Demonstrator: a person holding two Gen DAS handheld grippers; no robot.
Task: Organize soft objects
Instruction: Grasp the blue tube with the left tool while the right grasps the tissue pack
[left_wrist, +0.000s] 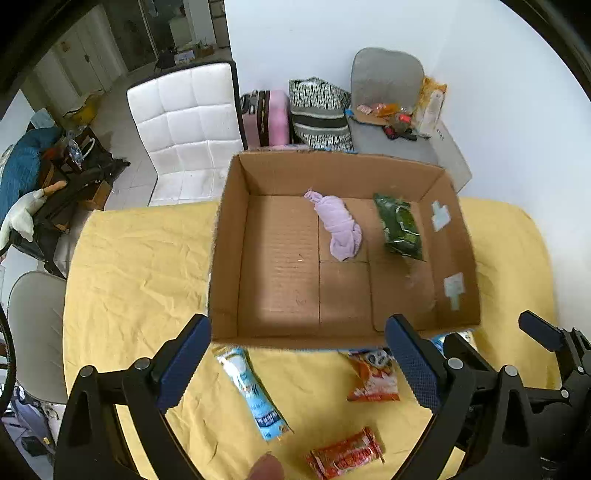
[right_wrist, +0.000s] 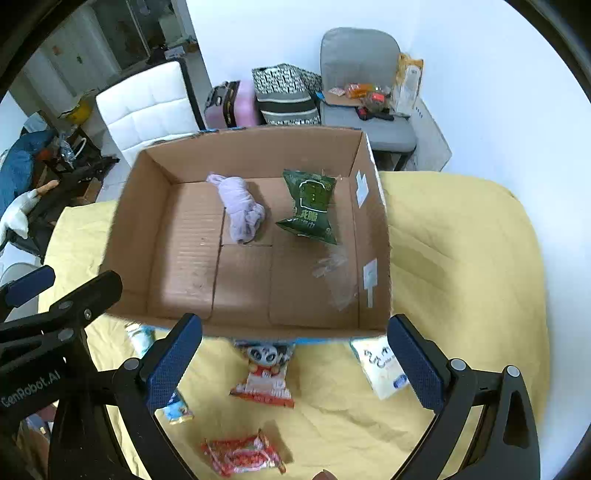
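An open cardboard box (left_wrist: 229, 236) (right_wrist: 373, 229) stands on the yellow tablecloth. Inside it lie a rolled lilac cloth (left_wrist: 340, 225) (right_wrist: 242, 208) and a green packet (left_wrist: 400, 227) (right_wrist: 312, 206). My left gripper (left_wrist: 299, 363) hangs open above the box's near wall, nothing between its fingers. My right gripper (right_wrist: 295, 363) is open too and holds nothing; it also shows at the right edge of the left wrist view. On the cloth in front of the box lie a light-blue packet (left_wrist: 253, 393) (right_wrist: 177, 408), a panda snack pack (left_wrist: 373, 376) (right_wrist: 266, 373), a red wrapper (left_wrist: 345, 454) (right_wrist: 240, 454) and a white packet (right_wrist: 382, 369).
Beyond the table stand a white padded chair (left_wrist: 188, 122), a pink suitcase (left_wrist: 271, 118), a patterned bag (left_wrist: 319, 114) and a grey chair (left_wrist: 388, 96) with small items on its seat. A fingertip (left_wrist: 266, 467) shows at the bottom edge.
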